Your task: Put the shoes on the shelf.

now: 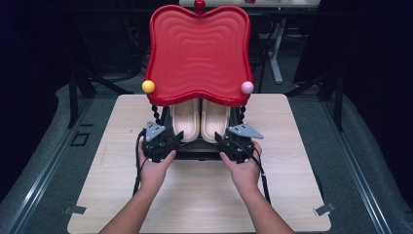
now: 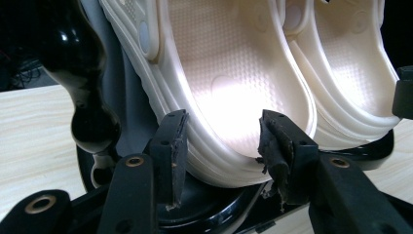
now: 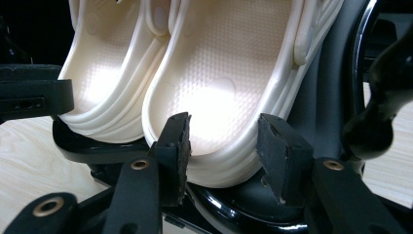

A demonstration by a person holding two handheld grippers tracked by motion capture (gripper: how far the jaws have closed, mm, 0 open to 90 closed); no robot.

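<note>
Clogs (image 1: 200,119) under red tray (image 1: 198,48) — tools at heels.

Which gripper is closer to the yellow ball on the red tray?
Left. The left gripper is below the yellow ball, on its side; the right gripper is across, under the pink ball.

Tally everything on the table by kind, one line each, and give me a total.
Cream clogs: 2, left one, right one
Black rack with red wavy top: 1
Ball knobs on the red top: 3, yellow, pink, red
Handheld grippers: 2, left gripper, right gripper
Total: 8
</note>
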